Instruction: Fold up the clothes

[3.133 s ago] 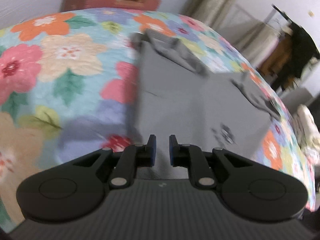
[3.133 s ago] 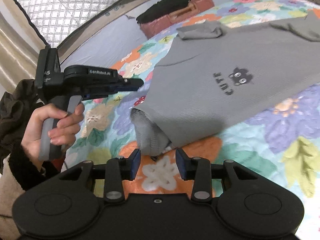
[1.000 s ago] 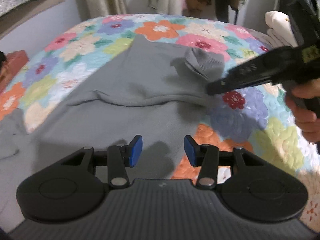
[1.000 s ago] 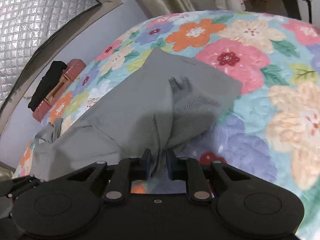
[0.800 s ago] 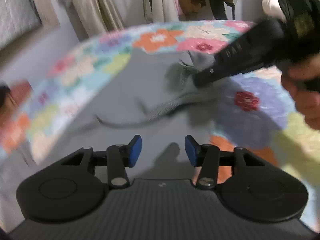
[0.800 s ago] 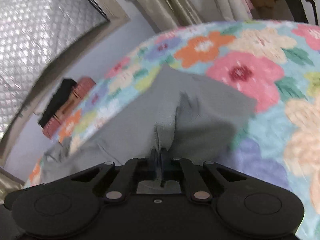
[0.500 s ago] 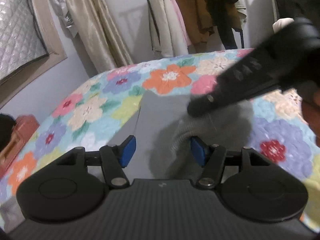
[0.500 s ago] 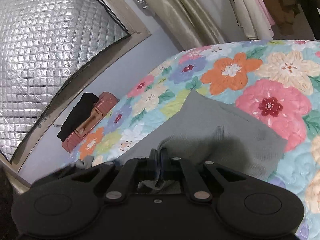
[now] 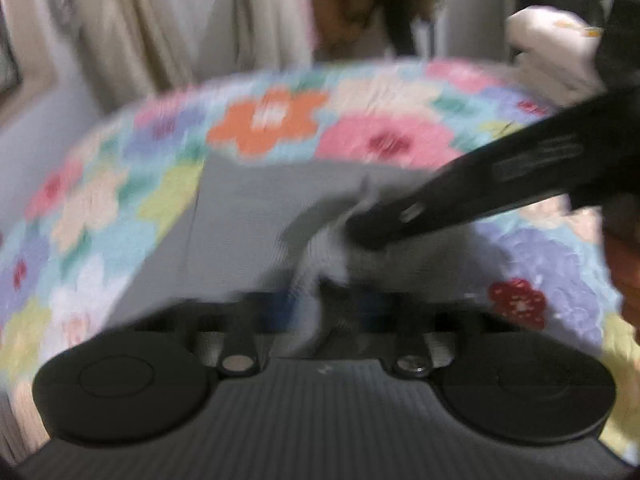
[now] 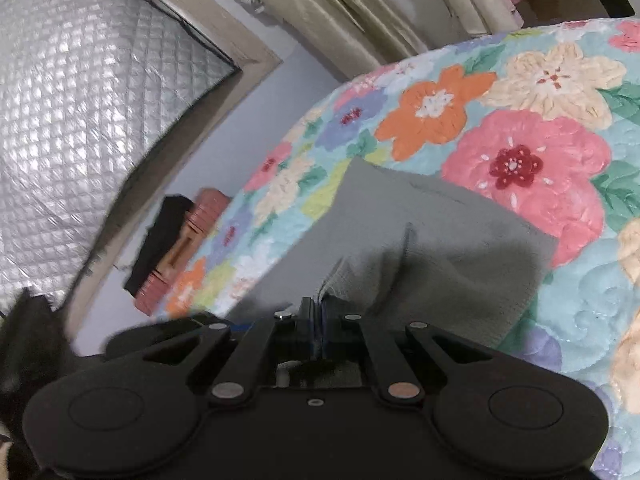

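A grey shirt (image 9: 240,216) lies spread on the floral quilt (image 9: 272,116). My right gripper (image 10: 316,320) is shut on a bunched fold of the grey shirt (image 10: 400,216) and holds it raised off the flat layer. In the blurred left wrist view the right gripper (image 9: 358,234) reaches in from the right with that fold hanging from its tip. My left gripper (image 9: 324,306) is just below it. Its blue pads stand apart, with the hanging fold between them. I cannot tell whether the pads touch the cloth.
The quilt (image 10: 520,160) covers the whole bed. A reddish case (image 10: 208,216) with a black item on it sits by the wall under a silver quilted window cover (image 10: 80,120). Curtains and hanging clothes (image 9: 360,0) stand behind. A white bundle (image 9: 552,52) lies far right.
The right gripper shut on the shirt fold and lifted it. The left gripper has swung in under the right gripper's tip, and the fold now hangs between its pads.
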Tool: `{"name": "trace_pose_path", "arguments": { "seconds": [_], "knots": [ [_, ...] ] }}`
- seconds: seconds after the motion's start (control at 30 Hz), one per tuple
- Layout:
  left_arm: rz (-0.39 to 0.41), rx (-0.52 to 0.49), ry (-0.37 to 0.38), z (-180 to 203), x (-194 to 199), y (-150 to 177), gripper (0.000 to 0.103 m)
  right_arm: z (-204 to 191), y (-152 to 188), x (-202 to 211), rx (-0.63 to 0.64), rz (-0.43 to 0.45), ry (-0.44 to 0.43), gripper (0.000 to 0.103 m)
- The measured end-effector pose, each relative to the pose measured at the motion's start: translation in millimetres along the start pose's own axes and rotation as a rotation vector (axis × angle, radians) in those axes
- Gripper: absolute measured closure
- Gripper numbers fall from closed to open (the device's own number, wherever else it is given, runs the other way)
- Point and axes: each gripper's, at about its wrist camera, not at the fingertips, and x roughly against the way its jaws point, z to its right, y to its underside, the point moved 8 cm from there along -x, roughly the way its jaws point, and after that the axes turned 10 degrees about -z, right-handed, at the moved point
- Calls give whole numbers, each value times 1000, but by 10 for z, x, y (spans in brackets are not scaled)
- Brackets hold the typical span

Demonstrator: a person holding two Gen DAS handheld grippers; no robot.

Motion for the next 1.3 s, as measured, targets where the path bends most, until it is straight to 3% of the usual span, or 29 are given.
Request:
{"name": "trace_pose_path", "arguments": {
  "seconds": [0.1, 0.17, 0.3, 0.43, 0.5, 0.57, 0.67, 0.77, 0.83, 0.97, 1.1, 1.2, 1.3],
  "knots": [
    [20, -29, -102, -135, 43, -36, 99, 72, 64, 51, 16, -18, 99, 96],
    [43, -4, -120, -245, 88, -84, 99, 120, 106, 95, 49, -20, 192, 92],
    [95, -5, -70, -307, 225, -113, 99, 242, 118, 181, 77, 0, 294, 91],
    [149, -17, -13, -344, 374, -129, 99, 482, 73, 335, 3, 77, 364, 90],
    [165, -43, 20, -322, 445, -92, 99, 617, 44, 546, -66, 165, 478, 83],
    [147, -109, 59, -200, 486, 65, 99, 679, -6, 685, -62, 189, 542, 71],
    [123, -93, 106, -133, 468, 201, 99, 792, -17, 690, -80, 162, 512, 63],
    [119, -74, 113, -136, 470, 255, 99, 912, 29, 617, -150, 111, 437, 61],
    [115, -86, 134, -118, 525, 299, 99, 871, 51, 565, -127, 72, 366, 61],
    [77, -133, 166, -24, 588, 471, 99, 787, 43, 580, 13, 64, 456, 59],
    [19, -174, 182, 88, 574, 693, 99, 851, 21, 681, -64, 102, 381, 53],
    [-38, -126, 167, 97, 409, 844, 99, 826, 49, 629, -106, 83, 298, 53],
    [-30, -69, 160, 24, 367, 802, 99, 761, 68, 578, -113, 78, 270, 52]
  ]
}}
